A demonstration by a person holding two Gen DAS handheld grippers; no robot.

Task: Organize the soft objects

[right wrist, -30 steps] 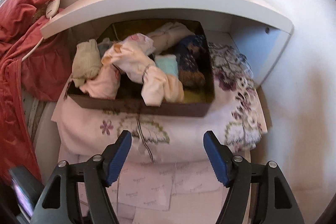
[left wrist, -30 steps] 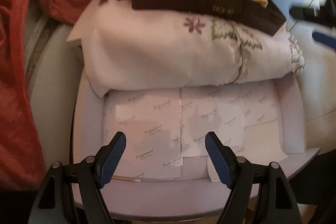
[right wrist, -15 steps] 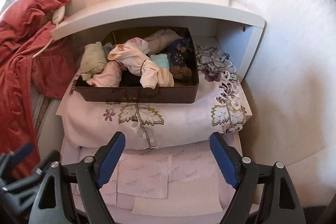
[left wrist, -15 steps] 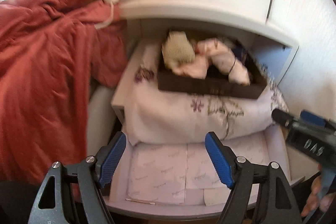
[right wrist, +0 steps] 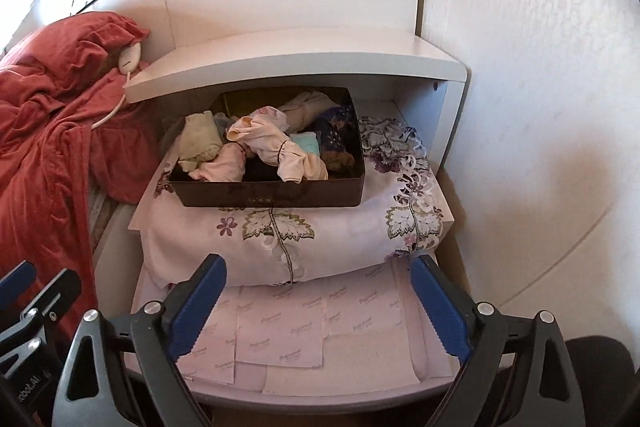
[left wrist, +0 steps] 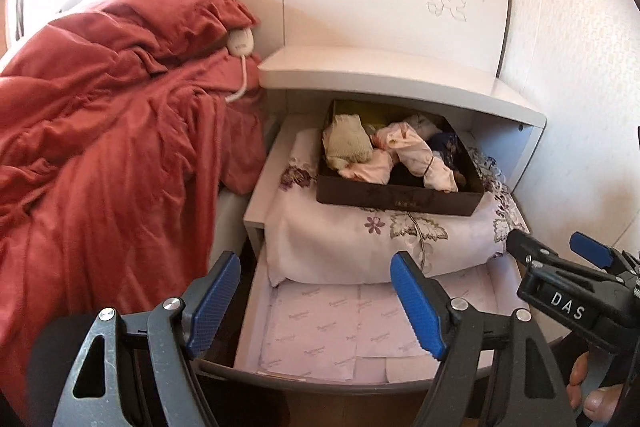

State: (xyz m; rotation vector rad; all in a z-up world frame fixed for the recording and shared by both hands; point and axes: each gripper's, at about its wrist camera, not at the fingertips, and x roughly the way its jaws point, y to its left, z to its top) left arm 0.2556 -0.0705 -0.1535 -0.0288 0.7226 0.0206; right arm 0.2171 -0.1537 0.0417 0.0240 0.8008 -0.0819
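The soft objects, rolled and bundled garments (right wrist: 256, 147), are found gathered in a dark box (right wrist: 272, 195) which is seated on a folded floral cloth (right wrist: 320, 235) inside the open drawer (right wrist: 344, 383) of the nightstand (right wrist: 288, 59), an arrangement judged to keep the small pieces contained while the bulky cloth serves as the base. The right gripper (right wrist: 316, 303) is held back above the drawer front, its fingers having just been opening and now spread wide with nothing between them. The left gripper (left wrist: 316, 303) is likewise held clear with fingers apart and empty, which suggests a release completed rather than a grasp prepared.
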